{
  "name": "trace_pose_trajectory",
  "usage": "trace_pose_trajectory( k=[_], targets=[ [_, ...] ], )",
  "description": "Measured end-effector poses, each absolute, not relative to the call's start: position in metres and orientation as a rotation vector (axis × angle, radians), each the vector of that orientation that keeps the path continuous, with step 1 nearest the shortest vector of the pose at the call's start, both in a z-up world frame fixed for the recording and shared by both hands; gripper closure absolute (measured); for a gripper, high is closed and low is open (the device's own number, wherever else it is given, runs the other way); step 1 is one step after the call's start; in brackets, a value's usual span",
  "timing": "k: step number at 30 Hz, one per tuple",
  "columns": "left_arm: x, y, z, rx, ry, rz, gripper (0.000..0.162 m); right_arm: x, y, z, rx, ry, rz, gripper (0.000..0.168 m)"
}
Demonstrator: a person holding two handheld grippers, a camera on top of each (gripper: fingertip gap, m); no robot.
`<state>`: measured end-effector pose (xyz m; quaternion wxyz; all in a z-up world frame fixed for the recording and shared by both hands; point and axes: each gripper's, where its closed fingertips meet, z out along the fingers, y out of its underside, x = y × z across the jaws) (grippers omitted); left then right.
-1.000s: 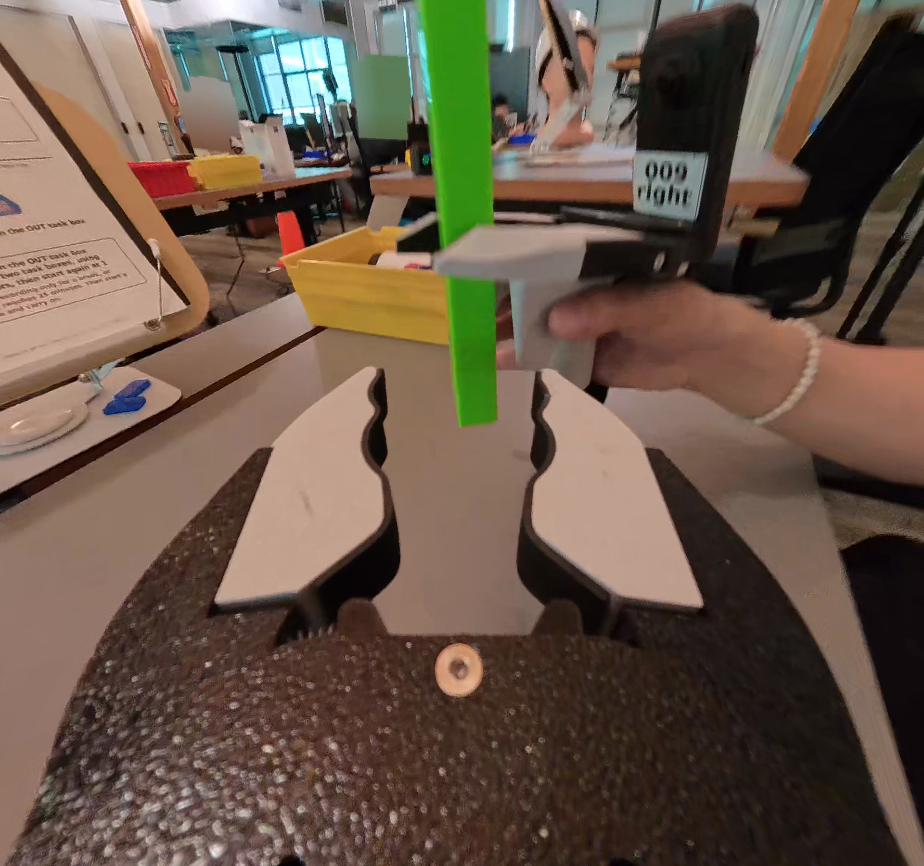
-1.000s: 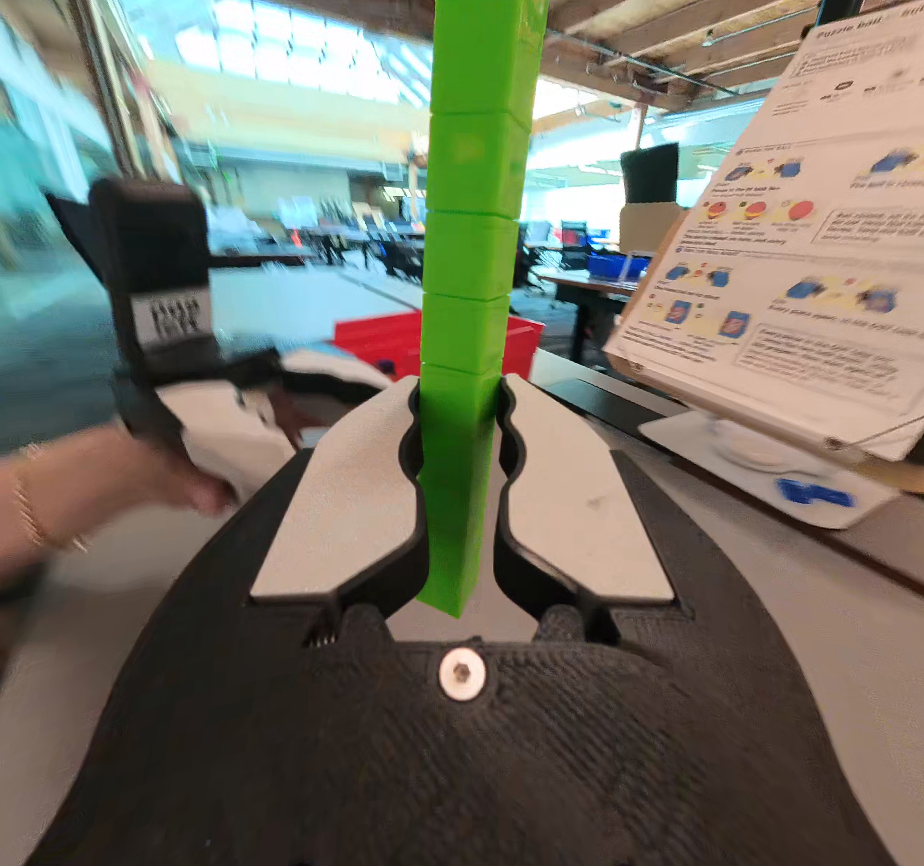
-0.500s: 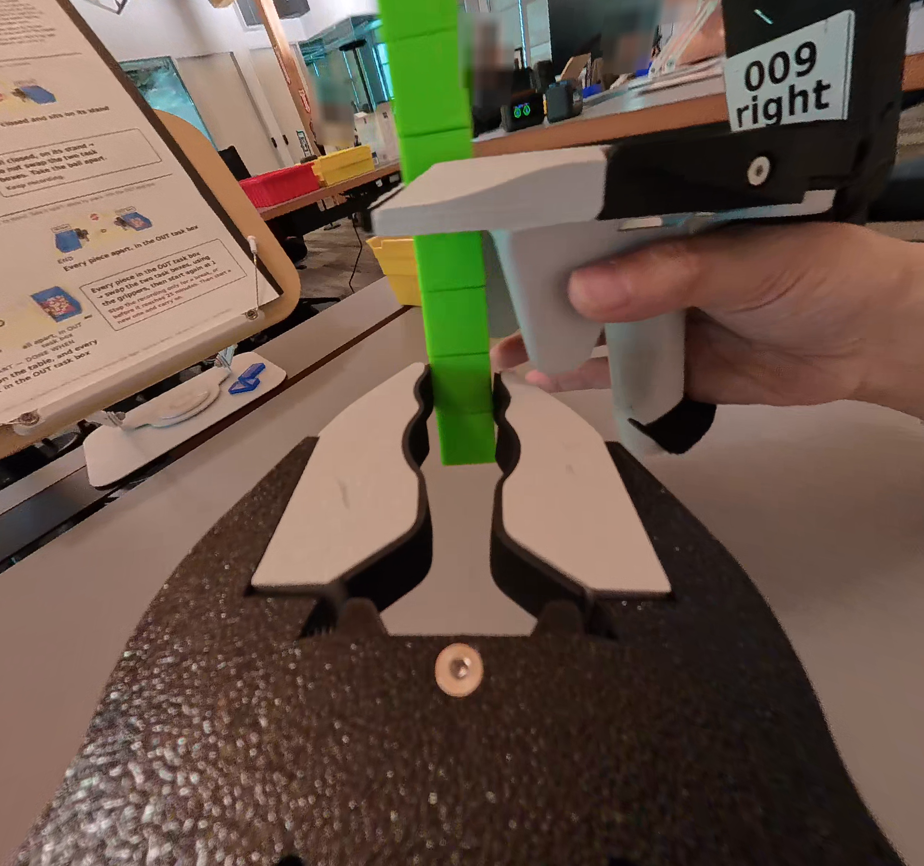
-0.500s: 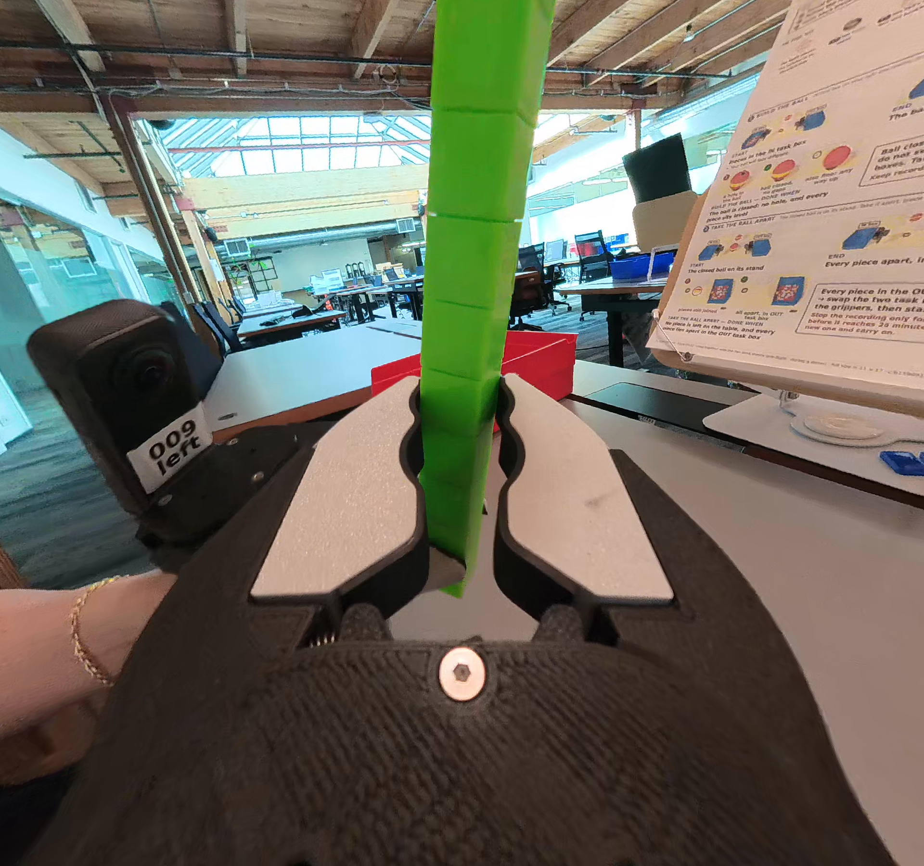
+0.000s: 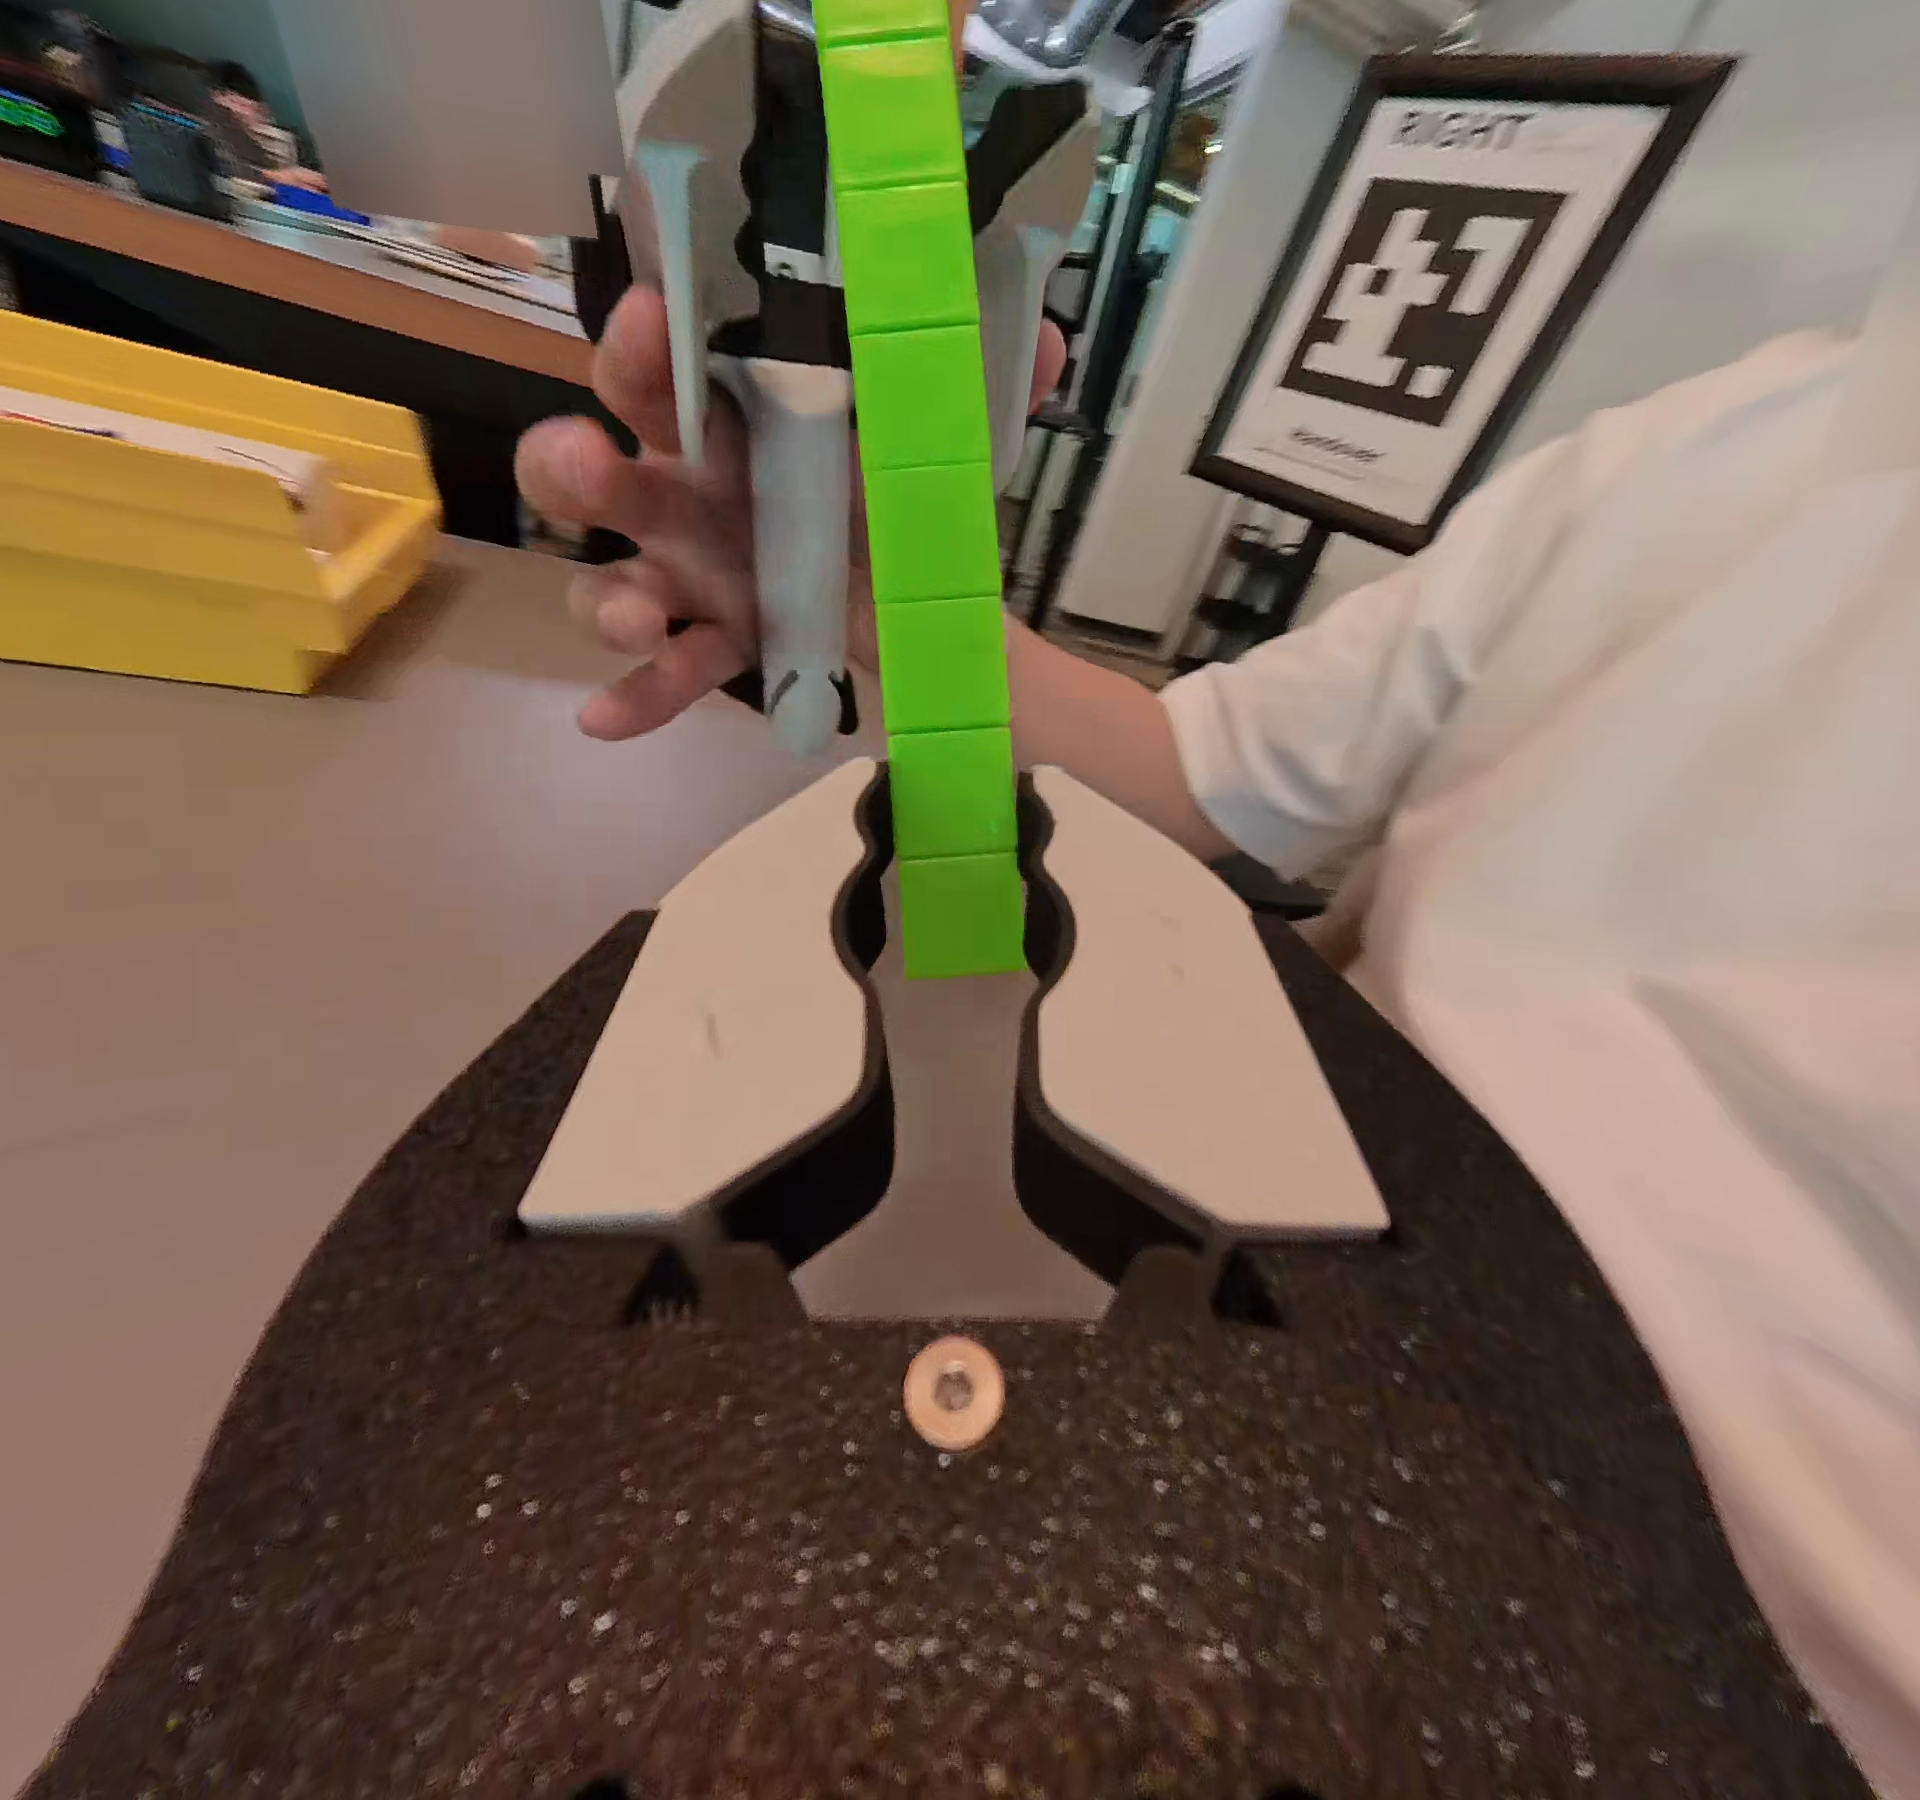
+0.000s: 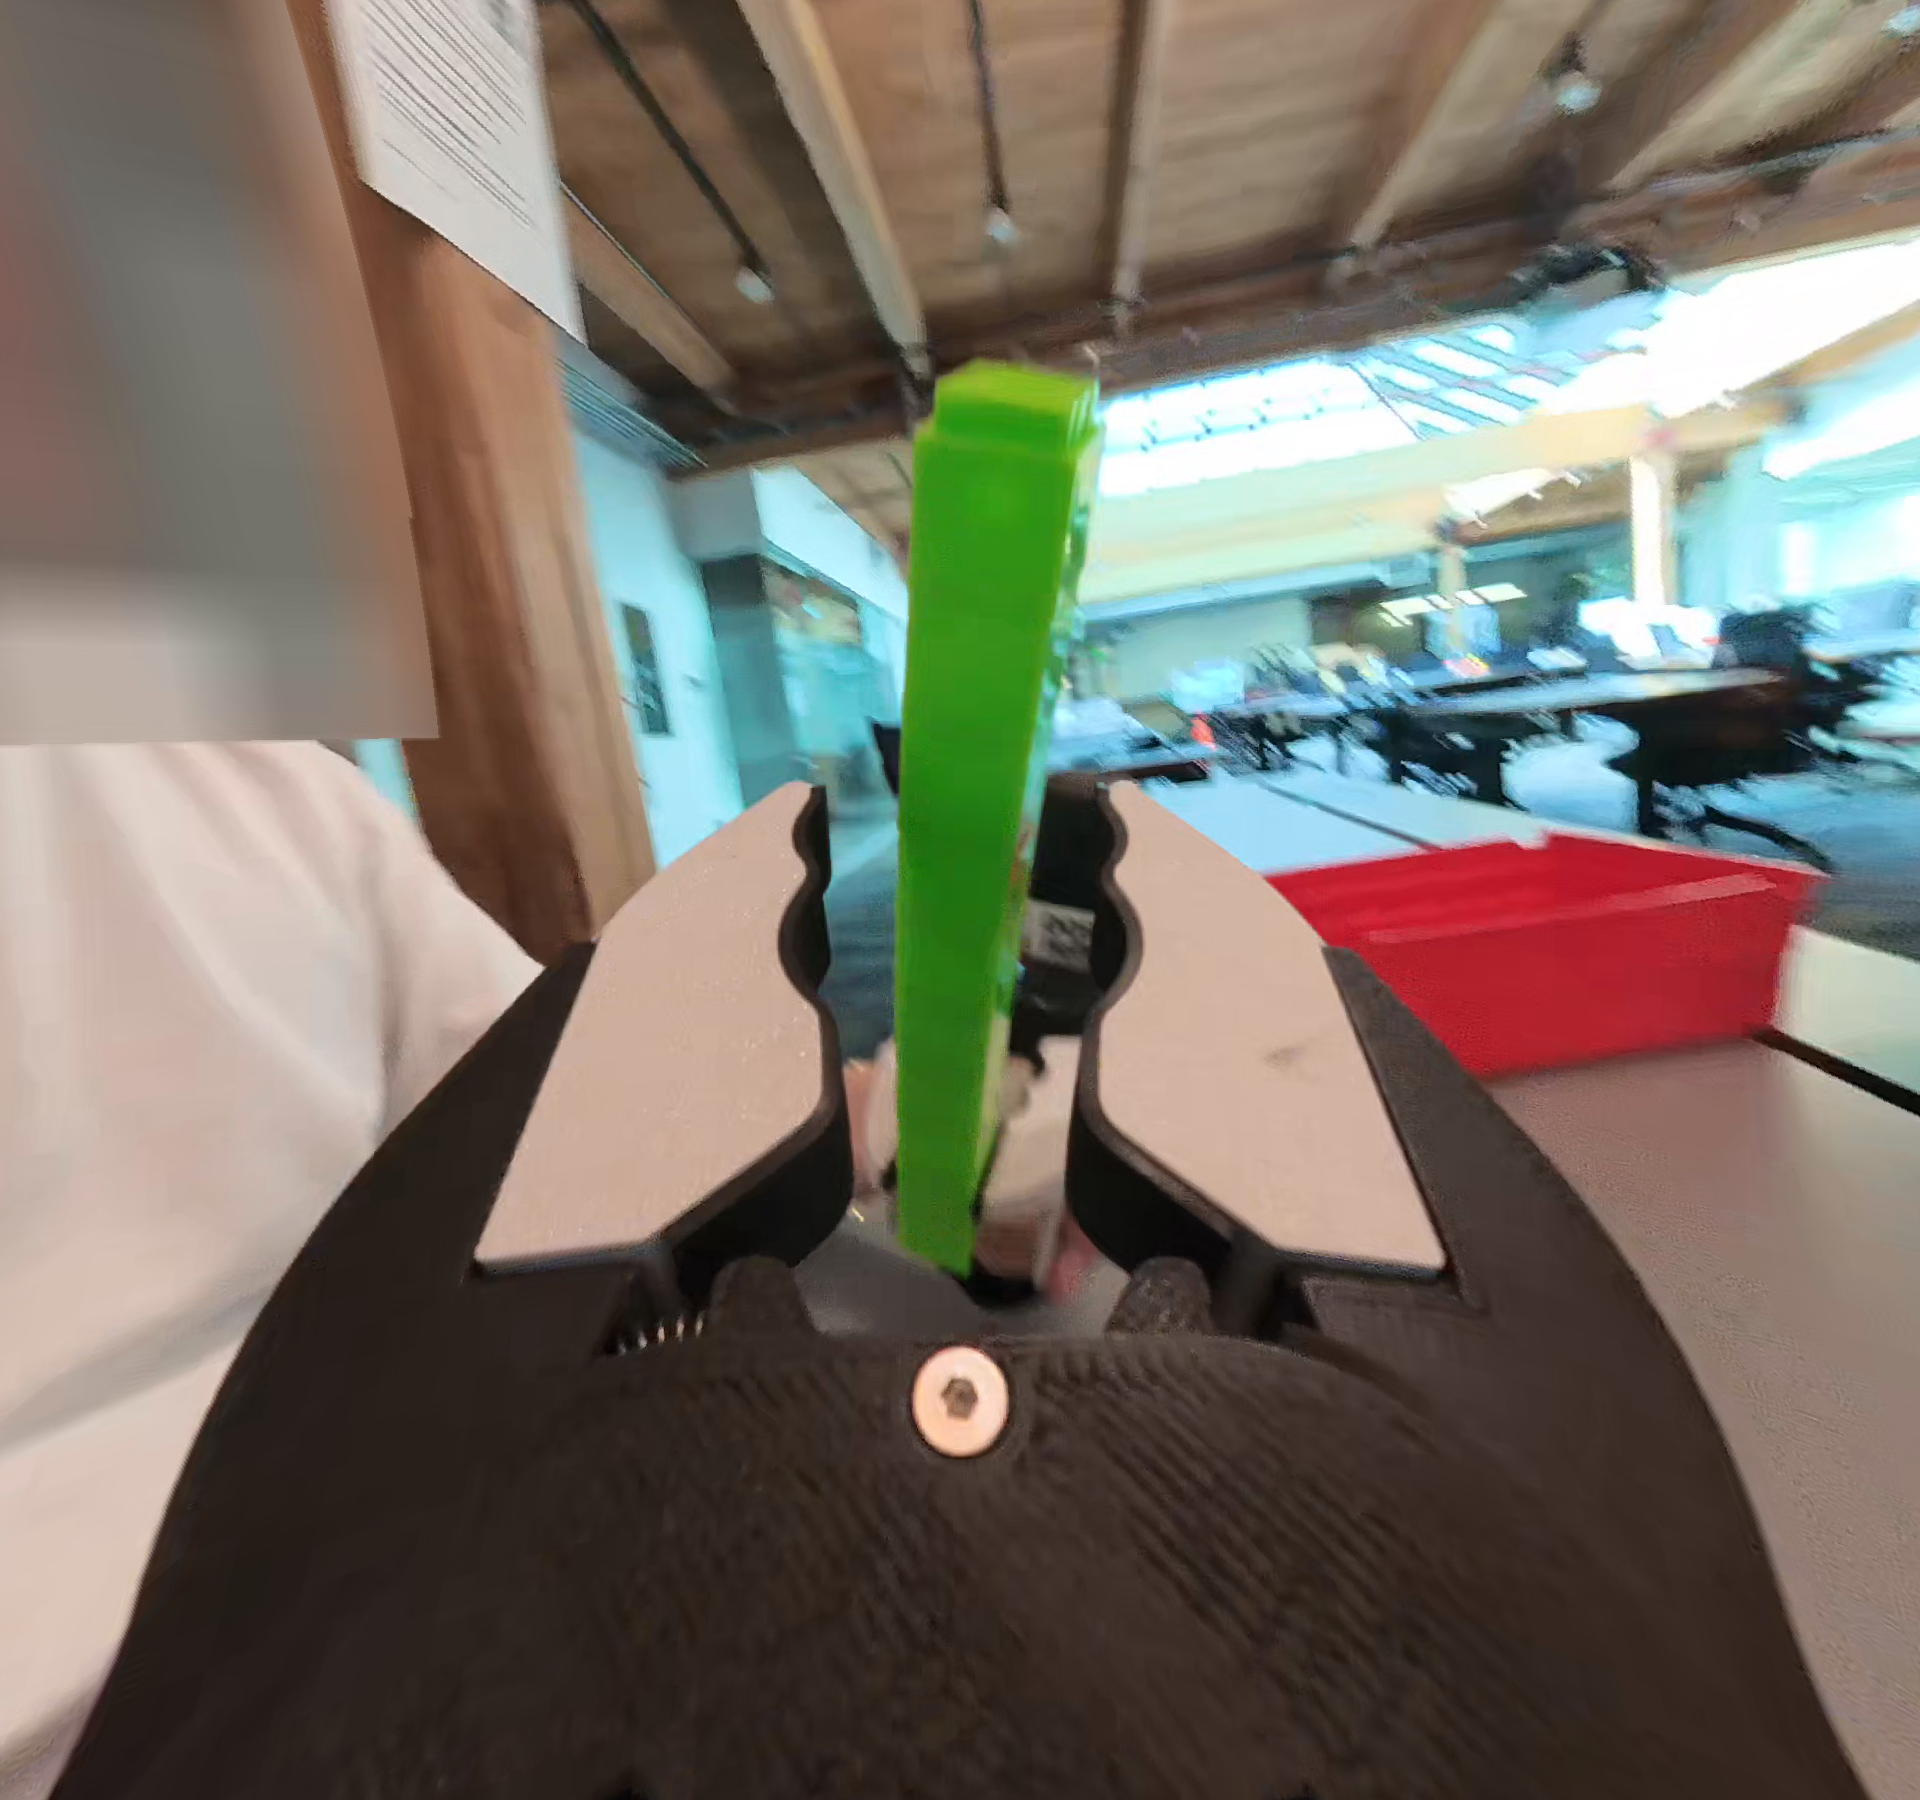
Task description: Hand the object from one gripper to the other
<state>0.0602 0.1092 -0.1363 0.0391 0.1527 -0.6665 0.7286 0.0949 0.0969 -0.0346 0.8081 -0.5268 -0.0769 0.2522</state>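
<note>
Left wrist view first: the left gripper (image 5: 951,815) has its pale grey fingers (image 5: 727,1012) pinched tight on the bottom two segments of the long bright-green segmented plastic bar (image 5: 925,462), which rises almost upright and out of the top of the picture. Behind it the right gripper (image 5: 862,223) sits in a person's hand (image 5: 665,514), its fingers spread on either side of the bar and clear of it. Over in the right wrist view, the right gripper's (image 6: 961,836) grey fingers (image 6: 675,1054) stand wide apart, and the green bar (image 6: 977,815) rises through the gap with daylight on both sides.

Below lies a smooth grey-brown tabletop (image 5: 312,919), with a yellow plastic bin (image 5: 187,524) on one side and a red plastic bin (image 6: 1538,961) on the other; a white sleeve (image 5: 1558,711) fills one edge, under a timber-beamed ceiling (image 6: 1247,88).

Half a second ago the right gripper still clamped the bar; now it has let go, and the left alone holds it.
</note>
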Motion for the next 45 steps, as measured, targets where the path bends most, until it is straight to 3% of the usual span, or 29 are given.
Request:
trace_pose_trajectory(
  k=[10,21,23,26,29,33,41,44,45],
  targets=[
    [0.018,0.101,-0.132,0.208,-1.617,2.03,0.14,0.075,0.074,-0.023,-0.969,-0.338,0.578,0.143],
    [0.012,0.091,-0.139,0.187,-1.614,1.968,0.139,0.061,0.086,-0.028,-1.05,-0.376,0.565,0.141],
    [0.035,0.095,-0.136,0.328,-1.681,2.12,0.132,0.074,0.089,-0.024,-1.058,-0.312,0.475,0.142],
    [0.077,0.111,-0.131,0.6,-1.91,2.384,0.103,0.1,0.096,-0.021,-1.102,-0.184,0.277,0.143],
    [0.104,0.128,-0.129,0.82,-2.343,2.494,0.1,0.122,0.102,-0.024,-1.164,-0.069,0.105,0.145],
    [0.118,0.127,-0.131,1.0,-2.806,2.378,0.102,0.135,0.116,-0.036,-1.245,0.041,-0.019,0.146],
    [0.134,0.122,-0.143,1.442,-3.014,2.21,0.11,0.145,0.133,-0.059,-1.342,0.224,-0.186,0.146],
    [0.133,0.122,-0.141,1.501,-3.065,2.206,0.136,0.14,0.139,-0.062,-1.364,0.227,-0.193,0.146],
    [0.133,0.123,-0.142,1.514,-3.087,2.187,0.136,0.138,0.14,-0.063,-1.37,0.219,-0.199,0.147]
  ],
)
